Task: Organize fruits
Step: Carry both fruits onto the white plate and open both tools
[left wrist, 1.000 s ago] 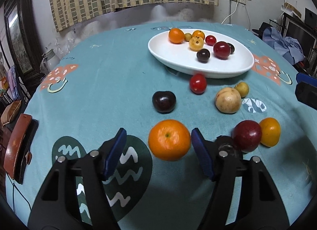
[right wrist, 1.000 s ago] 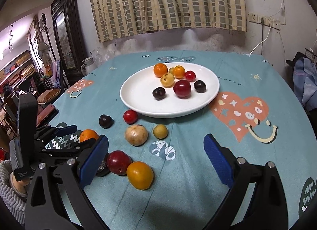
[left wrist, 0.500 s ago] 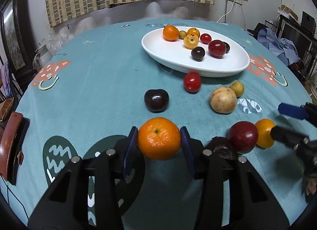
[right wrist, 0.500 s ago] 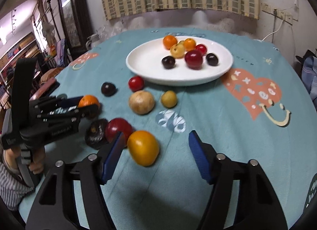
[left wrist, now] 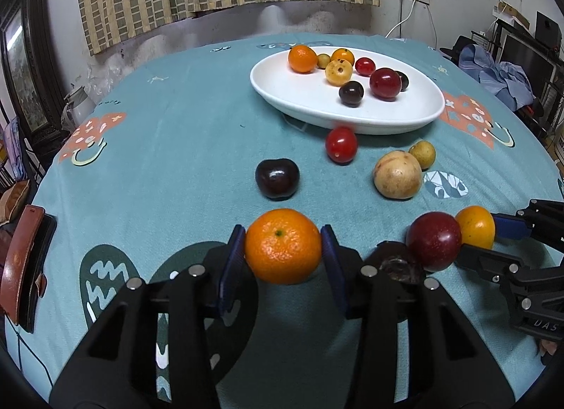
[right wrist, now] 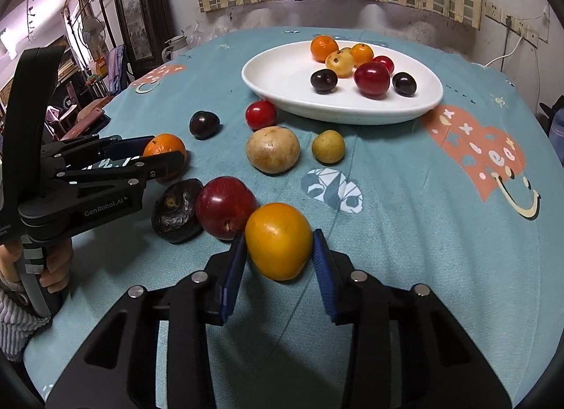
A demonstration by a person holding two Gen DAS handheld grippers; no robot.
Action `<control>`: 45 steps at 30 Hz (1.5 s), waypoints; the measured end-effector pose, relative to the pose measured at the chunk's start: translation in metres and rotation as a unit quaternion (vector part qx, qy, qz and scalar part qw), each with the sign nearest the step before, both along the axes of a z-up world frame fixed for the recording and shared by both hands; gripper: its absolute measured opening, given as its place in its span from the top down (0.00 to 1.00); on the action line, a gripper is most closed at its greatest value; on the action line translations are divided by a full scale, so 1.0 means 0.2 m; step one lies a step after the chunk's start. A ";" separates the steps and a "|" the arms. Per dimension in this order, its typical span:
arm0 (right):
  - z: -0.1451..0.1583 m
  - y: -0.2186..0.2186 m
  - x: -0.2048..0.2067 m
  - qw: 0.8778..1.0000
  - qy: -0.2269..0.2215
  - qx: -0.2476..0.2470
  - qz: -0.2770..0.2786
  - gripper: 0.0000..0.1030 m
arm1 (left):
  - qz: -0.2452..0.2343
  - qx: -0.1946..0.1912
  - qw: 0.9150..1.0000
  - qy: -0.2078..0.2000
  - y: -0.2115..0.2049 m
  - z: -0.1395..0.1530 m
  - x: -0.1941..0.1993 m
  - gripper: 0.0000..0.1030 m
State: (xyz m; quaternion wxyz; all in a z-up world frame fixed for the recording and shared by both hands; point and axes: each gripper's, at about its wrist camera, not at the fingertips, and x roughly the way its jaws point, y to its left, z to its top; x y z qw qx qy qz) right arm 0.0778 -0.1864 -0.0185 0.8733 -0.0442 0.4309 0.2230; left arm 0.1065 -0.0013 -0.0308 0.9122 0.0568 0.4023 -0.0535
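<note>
looking along the left gripper [left wrist: 283, 250] in the left wrist view, its blue pads are clamped on an orange [left wrist: 283, 246] at lower centre, one pad on each flank. the orange is round, so no long axis shows; its small green stem mark faces up toward the camera. just right of it lie a dark wrinkled fruit [left wrist: 400, 262] and a dark red plum [left wrist: 435, 241], the plum touching a yellow-orange fruit [left wrist: 476, 226] further right. above, near the middle, sit a black cherry [left wrist: 277, 178], a red tomato [left wrist: 341, 145], a tan round fruit [left wrist: 397, 174] and a small yellow-green fruit [left wrist: 422, 153]. a white oval plate [left wrist: 292, 88] with eight fruits on it lies at upper right on the teal tablecloth [left wrist: 169, 134]. the right gripper [left wrist: 493, 238] enters from the right edge, its fingers on either side of the yellow-orange fruit.

in the right wrist view, the right gripper [right wrist: 278, 254] is closing, the yellow-orange fruit [right wrist: 278, 239] between its pads, which touch or nearly touch its sides. that fruit is slightly egg-shaped, its long axis tilted from upper left to lower right. the plum [right wrist: 225, 207] presses against its upper left, crowding the left pad, with the wrinkled fruit [right wrist: 178, 209] beyond. at the left edge, a hand [right wrist: 53, 268] holds the left gripper [right wrist: 160, 151] on the orange [right wrist: 164, 146].
</note>
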 end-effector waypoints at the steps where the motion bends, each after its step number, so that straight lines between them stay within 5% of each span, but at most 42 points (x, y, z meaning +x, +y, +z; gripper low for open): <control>1: 0.00 0.00 0.00 1.000 -0.001 -0.001 0.000 0.62 | 0.001 0.001 1.000 -0.001 0.00 0.00 0.00 0.57; 29: 0.18 -0.08 0.03 0.998 -0.046 0.024 -0.031 0.64 | 0.004 0.005 0.999 -0.046 -0.03 0.13 -0.02 0.57; 36: 0.33 -0.08 0.32 0.995 -0.078 0.003 -0.063 0.65 | -0.011 0.008 0.998 -0.054 -0.14 0.23 0.23 0.57; 40: 0.29 -0.07 0.52 0.995 -0.059 0.009 -0.076 0.65 | -0.007 -0.017 0.999 -0.040 -0.20 0.23 0.44 0.57; 43: 0.26 -0.11 0.48 0.997 -0.032 0.049 -0.050 0.65 | 0.001 -0.040 0.999 -0.033 -0.18 0.22 0.50 0.57; 45: 0.21 -0.10 0.39 0.999 -0.026 0.021 -0.029 0.65 | -0.002 -0.043 0.998 -0.036 -0.16 0.22 0.49 0.57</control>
